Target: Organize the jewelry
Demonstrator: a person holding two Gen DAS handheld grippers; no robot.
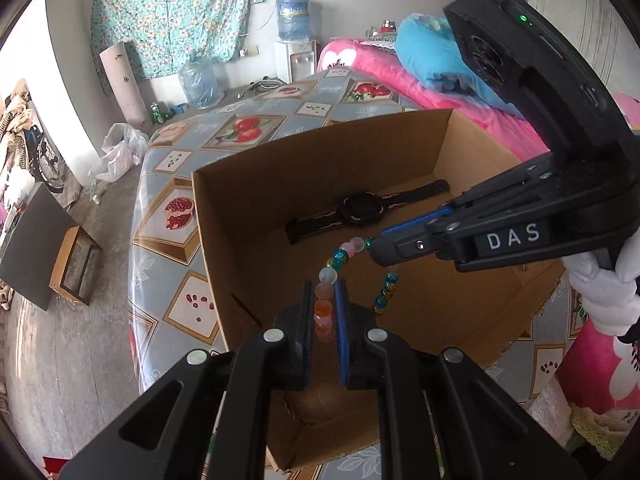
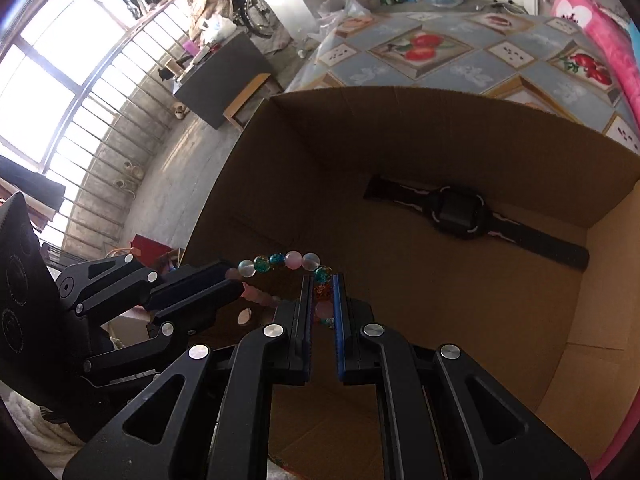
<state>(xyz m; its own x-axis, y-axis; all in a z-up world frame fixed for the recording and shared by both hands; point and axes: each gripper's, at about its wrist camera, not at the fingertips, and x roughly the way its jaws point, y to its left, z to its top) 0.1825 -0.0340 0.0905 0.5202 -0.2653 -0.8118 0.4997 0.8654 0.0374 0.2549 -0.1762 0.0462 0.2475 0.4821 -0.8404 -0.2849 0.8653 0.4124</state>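
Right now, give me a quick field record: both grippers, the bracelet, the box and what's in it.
left gripper: shut on bracelet
right gripper: shut on bracelet
bracelet: beaded, strung between both grippers, over the open box
box: cardboard, open, on patterned tablecloth
watch: black, flat on box floor by the far wall
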